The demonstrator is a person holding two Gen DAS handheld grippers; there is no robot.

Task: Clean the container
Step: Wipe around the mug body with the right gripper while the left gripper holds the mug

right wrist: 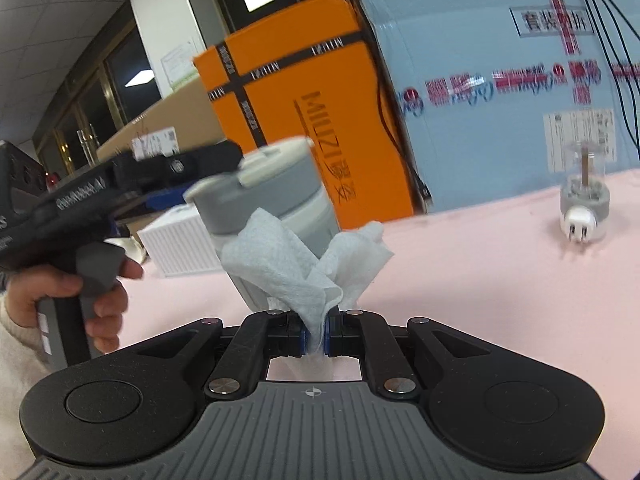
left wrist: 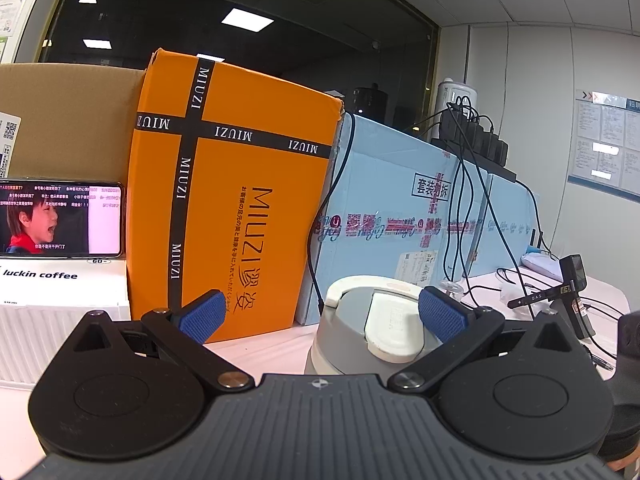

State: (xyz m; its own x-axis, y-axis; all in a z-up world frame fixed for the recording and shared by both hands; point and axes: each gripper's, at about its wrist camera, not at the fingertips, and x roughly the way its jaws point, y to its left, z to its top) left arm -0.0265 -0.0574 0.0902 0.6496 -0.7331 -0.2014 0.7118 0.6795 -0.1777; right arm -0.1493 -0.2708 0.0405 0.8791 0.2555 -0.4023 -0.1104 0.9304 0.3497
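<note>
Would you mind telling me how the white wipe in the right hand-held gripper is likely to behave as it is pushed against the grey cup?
The white wipe looks floppy: it folds and droops above the right hand-held gripper. It probably buckles rather than pressing firmly on the grey cup. Thin and light, it may slip sideways.

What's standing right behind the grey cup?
Behind the grey cup stands an upright orange MIUZI box, with a light blue carton beside it. The cup hides the lower part of their bases.
</note>
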